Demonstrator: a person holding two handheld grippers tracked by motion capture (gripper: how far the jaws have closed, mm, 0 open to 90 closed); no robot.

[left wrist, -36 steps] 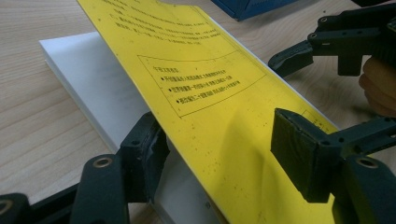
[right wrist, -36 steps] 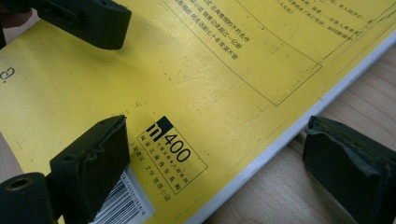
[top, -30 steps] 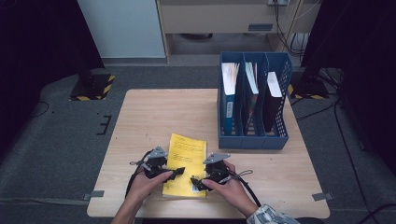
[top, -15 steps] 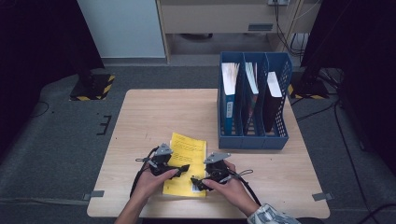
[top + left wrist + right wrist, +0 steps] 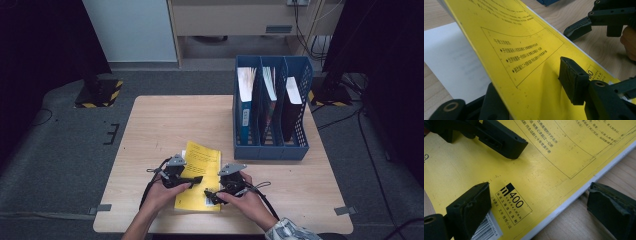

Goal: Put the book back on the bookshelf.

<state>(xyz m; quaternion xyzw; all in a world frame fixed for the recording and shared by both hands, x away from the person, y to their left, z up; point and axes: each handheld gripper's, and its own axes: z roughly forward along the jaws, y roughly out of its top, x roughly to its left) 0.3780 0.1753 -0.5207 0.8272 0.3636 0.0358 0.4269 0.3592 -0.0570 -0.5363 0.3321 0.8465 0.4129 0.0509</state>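
Observation:
A yellow booklet (image 5: 200, 167) lies near the table's front edge, with a barcode and "m400" printed at its near corner (image 5: 514, 203). My left gripper (image 5: 194, 180) is shut on its yellow cover (image 5: 524, 50): one jaw presses on top, the other sits beneath. The cover is raised at a slant, and a white page (image 5: 451, 62) shows under it. My right gripper (image 5: 211, 194) stands open astride the booklet's right edge (image 5: 541, 207), with one fingertip (image 5: 472, 203) over the cover and the other above bare wood.
A blue three-slot file rack (image 5: 295, 135) holding folders and papers stands at the back right of the wooden table (image 5: 165, 120). The person's hands come in over the front edge. Cables trail from both grippers.
My left gripper has shifted slightly right onto the booklet's left edge. The right gripper has stayed where it was.

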